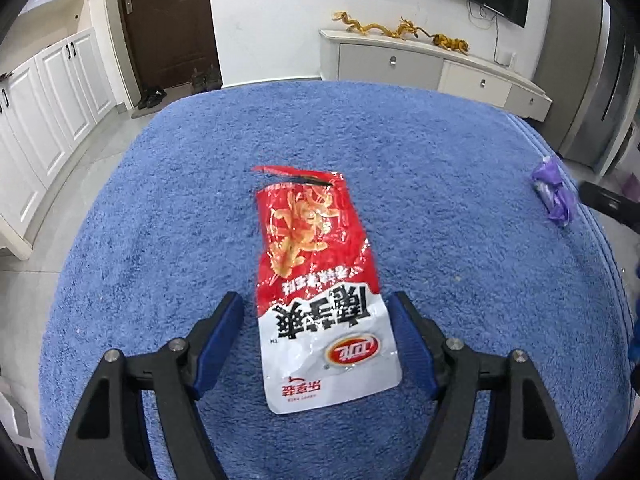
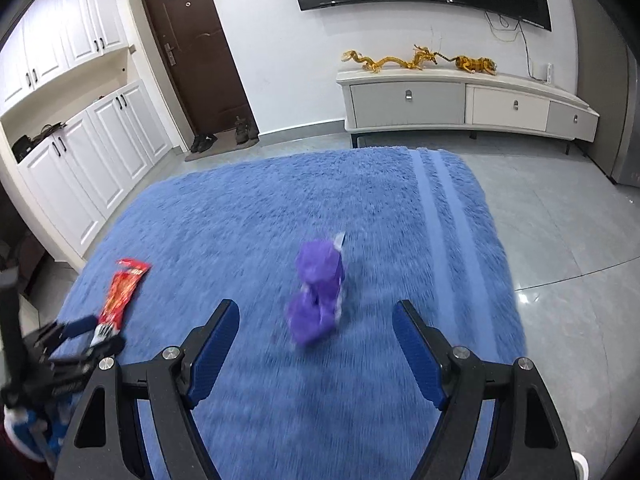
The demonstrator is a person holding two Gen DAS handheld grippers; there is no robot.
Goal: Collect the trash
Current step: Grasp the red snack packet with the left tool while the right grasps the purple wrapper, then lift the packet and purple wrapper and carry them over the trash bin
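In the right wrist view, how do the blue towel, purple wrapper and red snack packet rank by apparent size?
1. Blue towel
2. Purple wrapper
3. Red snack packet

The packet lies off to the side, partly hidden, so the last two are unsure.

Red-white snack wrapper (image 1: pixel 320 292) flat on blue towel (image 1: pixel 460 160), between spread fingers (image 1: pixel 218 344)

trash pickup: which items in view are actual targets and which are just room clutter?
Job:
- red and white snack wrapper, flat on the blue towel, between the open left gripper fingers
- crumpled purple wrapper, ahead of the open right gripper

Clutter:
- gold dragon figurines
- shoes by the door
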